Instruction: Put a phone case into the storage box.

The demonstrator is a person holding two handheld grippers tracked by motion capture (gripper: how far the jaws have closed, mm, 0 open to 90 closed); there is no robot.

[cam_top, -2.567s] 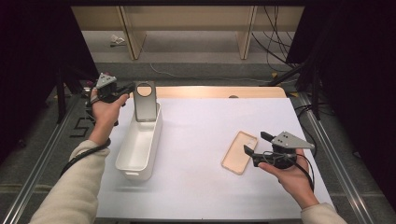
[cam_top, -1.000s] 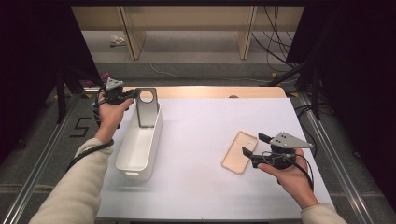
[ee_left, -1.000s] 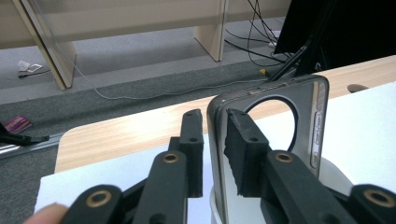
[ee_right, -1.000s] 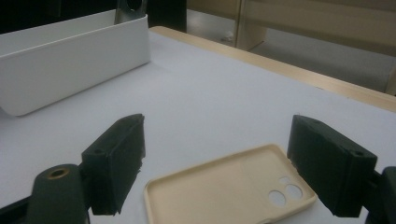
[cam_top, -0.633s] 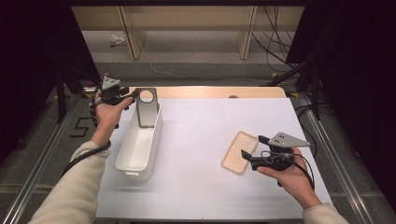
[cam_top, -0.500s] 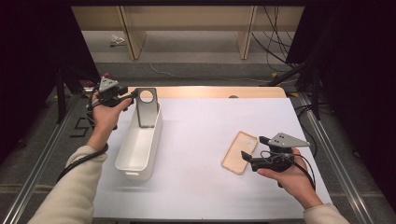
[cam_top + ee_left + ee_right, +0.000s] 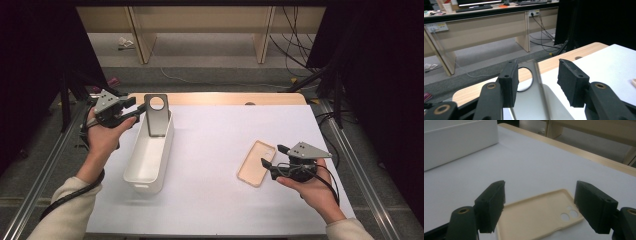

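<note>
**A:** If starting from the high view, where to look for the grey case (image 7: pixel 156 117)?

**B:** Upright at the far end of the white bin (image 7: pixel 137 167), leaning on the far wall, long axis pointing up. Just left of it, the left gripper (image 7: pixel 137 107), released, having just been opening.

**A:** And on the right side?

**B:** Beige case (image 7: pixel 256 162) flat on the desk (image 7: pixel 200 150), long axis roughly near to far, well apart from the bin. Just right of it, the right gripper (image 7: pixel 273 155), far nearer to it than the left one.

**A:** Moving to the left gripper view?

**B:** Fingers (image 7: pixel 510 85) spread, grey case (image 7: pixel 531 100) between and slightly beyond them, with no pad seen pressing on it.

**A:** Then the right gripper view?

**B:** Fingers (image 7: pixel 491 205) apart, though just been closing a little. Beige case (image 7: pixel 536 217) low and ahead in the gap, not gripped, long axis running from finger to finger, camera holes toward the right one.

**A:** Judgement on the coming move?

**B:** Probably forward and down onto the beige case. May call for turning the wrist to span the short axis, since lengthwise looks too wide to clamp.
</note>
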